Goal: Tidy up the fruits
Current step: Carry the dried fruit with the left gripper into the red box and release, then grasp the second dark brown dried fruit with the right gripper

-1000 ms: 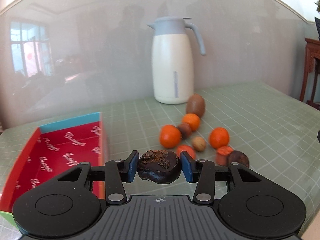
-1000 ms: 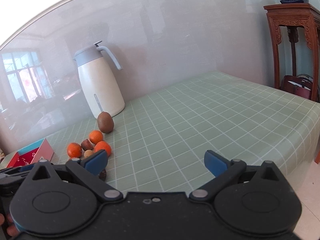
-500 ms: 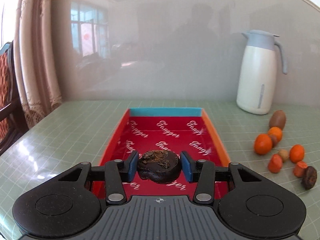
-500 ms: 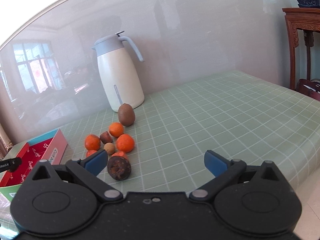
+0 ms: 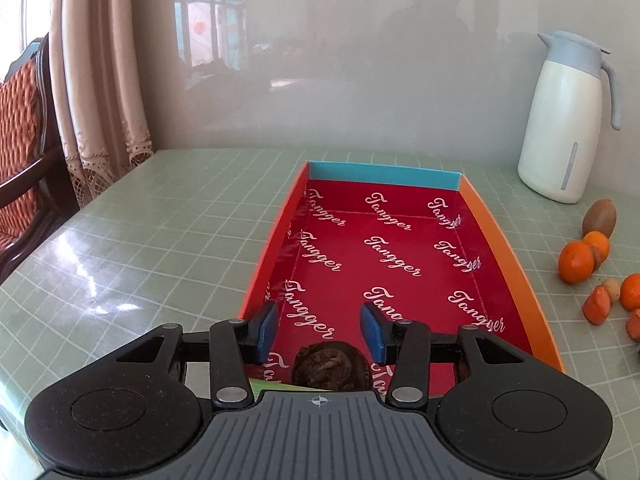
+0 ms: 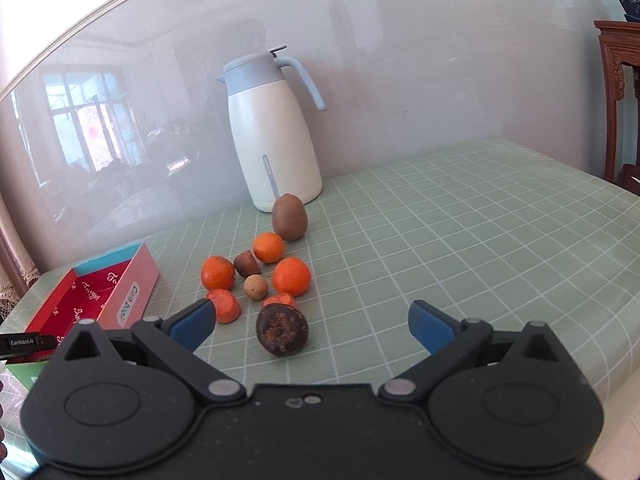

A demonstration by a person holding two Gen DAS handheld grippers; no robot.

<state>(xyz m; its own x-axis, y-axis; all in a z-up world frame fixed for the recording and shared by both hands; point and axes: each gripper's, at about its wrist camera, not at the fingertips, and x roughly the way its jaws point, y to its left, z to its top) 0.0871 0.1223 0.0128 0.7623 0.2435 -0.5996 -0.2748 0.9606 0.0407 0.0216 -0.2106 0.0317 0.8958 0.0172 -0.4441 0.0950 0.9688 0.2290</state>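
My left gripper (image 5: 318,334) is open above the near end of the red box (image 5: 500,248). A dark brown wrinkled fruit (image 5: 330,366) lies in the box just below and between the blue pads, free of them. My right gripper (image 6: 312,326) is wide open and empty, just above the table. Between its fingers lies another dark brown fruit (image 6: 282,330). Beyond it lie several oranges (image 6: 291,276), orange pieces (image 6: 224,305), a small tan nut (image 6: 255,286) and a kiwi (image 6: 289,217).
A white jug with a grey-blue lid (image 6: 272,140) stands at the back by the wall. The red box (image 6: 96,292) lies left of the fruit. A chair (image 5: 20,152) and curtain stand past the table's left edge. A wooden stand (image 6: 618,92) is at the right.
My left gripper opened and dropped the dark fruit into the box. My right gripper moved closer to the fruit pile, with the other dark fruit between its fingers.
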